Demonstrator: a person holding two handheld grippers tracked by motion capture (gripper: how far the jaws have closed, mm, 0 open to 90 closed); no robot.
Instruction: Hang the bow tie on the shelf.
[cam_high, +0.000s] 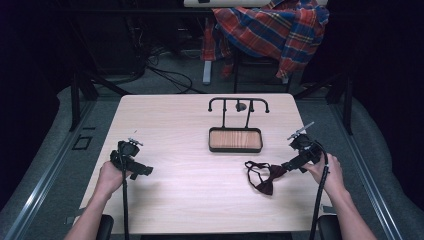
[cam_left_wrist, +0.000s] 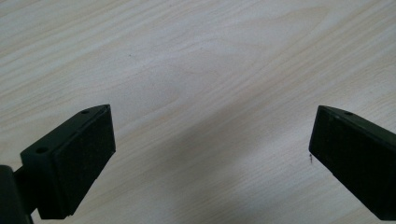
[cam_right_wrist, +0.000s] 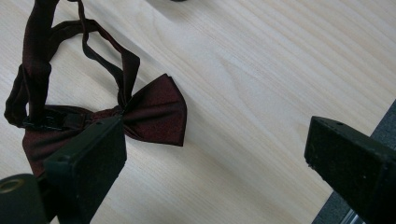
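1. Right gripper (cam_high: 291, 163) low over the tabletop (cam_high: 190, 185), jaws spread wide with nothing between them, one jaw just at the edge of the dark red bow tie (cam_high: 265, 179), apparently lined up to take it.
2. Same right gripper (cam_right_wrist: 215, 154) in its own view: left jaw overlapping the near wing of the bow tie (cam_right_wrist: 154, 112), right jaw well off over the tabletop's edge; no pad pressing on fabric.
3. Bow tie flat on the right part of the tabletop, in front of the stand, its neck strap (cam_right_wrist: 37, 70) looped loosely away from the bow; easy to snag, hence probably the approach at the bow's firmer wing.
4. Left gripper (cam_high: 136, 167) parked at the left side, well apart from the bow tie, jaws open over bare wood (cam_left_wrist: 210, 93); seemingly waiting, ready to steady or take the strap.
5. Small stand (cam_high: 235, 139) with wooden tray base and black hook bar (cam_high: 239, 102) upright at mid-tabletop beyond the bow tie; likely the place for hanging it, though not certain from here.
6. Plaid shirt (cam_high: 270, 27) draped over a chair behind the tabletop, apart from the work.
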